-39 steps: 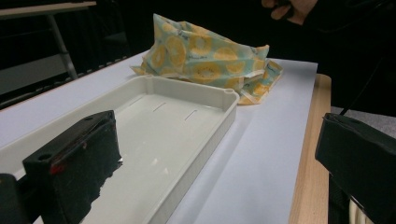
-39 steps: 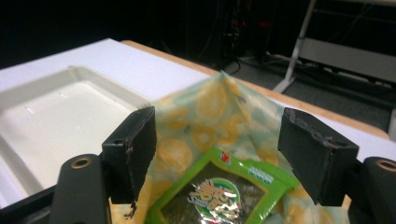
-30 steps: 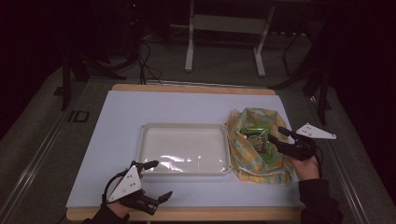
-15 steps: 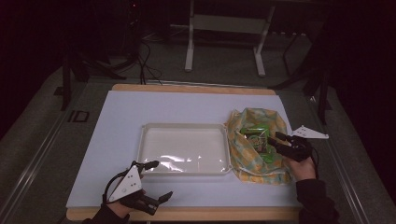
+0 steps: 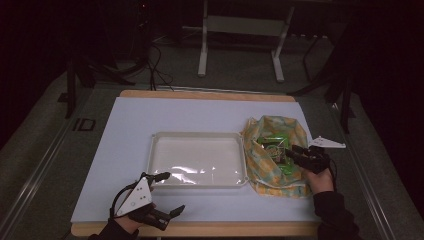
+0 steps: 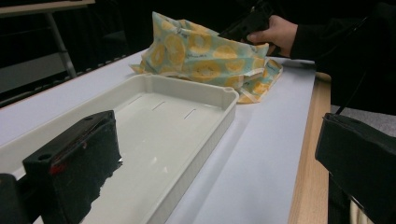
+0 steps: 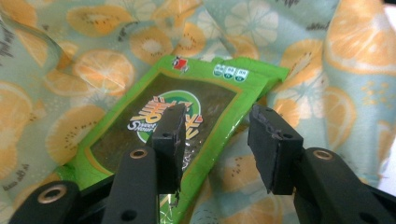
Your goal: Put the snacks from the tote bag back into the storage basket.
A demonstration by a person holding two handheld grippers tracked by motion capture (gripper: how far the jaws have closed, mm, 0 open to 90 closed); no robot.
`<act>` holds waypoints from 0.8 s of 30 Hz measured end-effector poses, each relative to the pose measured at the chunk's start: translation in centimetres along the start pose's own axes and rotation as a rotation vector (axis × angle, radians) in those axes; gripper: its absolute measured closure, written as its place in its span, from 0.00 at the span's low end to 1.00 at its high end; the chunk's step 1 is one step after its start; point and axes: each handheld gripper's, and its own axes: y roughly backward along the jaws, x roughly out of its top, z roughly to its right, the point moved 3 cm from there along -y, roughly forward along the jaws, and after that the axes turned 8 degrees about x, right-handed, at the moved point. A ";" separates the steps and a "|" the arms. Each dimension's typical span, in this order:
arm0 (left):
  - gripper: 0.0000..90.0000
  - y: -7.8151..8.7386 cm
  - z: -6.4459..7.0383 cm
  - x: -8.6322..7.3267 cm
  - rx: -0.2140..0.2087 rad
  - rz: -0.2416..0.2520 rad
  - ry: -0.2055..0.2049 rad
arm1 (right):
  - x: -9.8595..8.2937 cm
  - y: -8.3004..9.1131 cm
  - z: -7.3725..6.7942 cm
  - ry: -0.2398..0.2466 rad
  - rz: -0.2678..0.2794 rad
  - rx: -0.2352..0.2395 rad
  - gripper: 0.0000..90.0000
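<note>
A cloth bag (image 5: pixel 272 170) printed with orange and kiwi slices lies open at the table's right. Green snack packets (image 5: pixel 274 148) sit in its mouth. My right gripper (image 5: pixel 294 152) reaches into the bag from the right. In the right gripper view it (image 7: pixel 217 116) is open, and its jaws straddle the right edge of the top green packet (image 7: pixel 159 126). A white tray (image 5: pixel 155 165) lies empty at the table's middle. My left gripper (image 5: pixel 172 191) hovers wide open near the front edge, beside the tray's front left corner. In the left gripper view the tray (image 6: pixel 219 93) and the bag (image 6: pixel 205 51) lie ahead.
A pale mat (image 5: pixel 135 125) covers the wooden table (image 5: pixel 310 227). Beyond the far edge stand metal frame legs (image 5: pixel 202 45) and cables on a dark floor. The person's right hand (image 6: pixel 273 32) rests over the bag.
The right gripper has edged a little left and down into the bag's mouth. The left gripper has hardly moved.
</note>
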 end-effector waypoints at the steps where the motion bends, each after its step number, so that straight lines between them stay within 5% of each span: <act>1: 0.00 0.0 0.0 0.0 0.000 -0.002 0.000 | -0.1 -0.1 0.0 -0.003 -0.007 0.001 0.63; 18: 0.00 -0.1 -0.1 0.0 0.003 -0.001 0.002 | -1.6 -2.1 0.3 -0.041 -0.108 0.008 0.64; 24: 0.00 0.0 0.0 0.0 0.002 -0.003 0.001 | -1.6 -2.4 0.6 -0.093 -0.152 0.037 0.64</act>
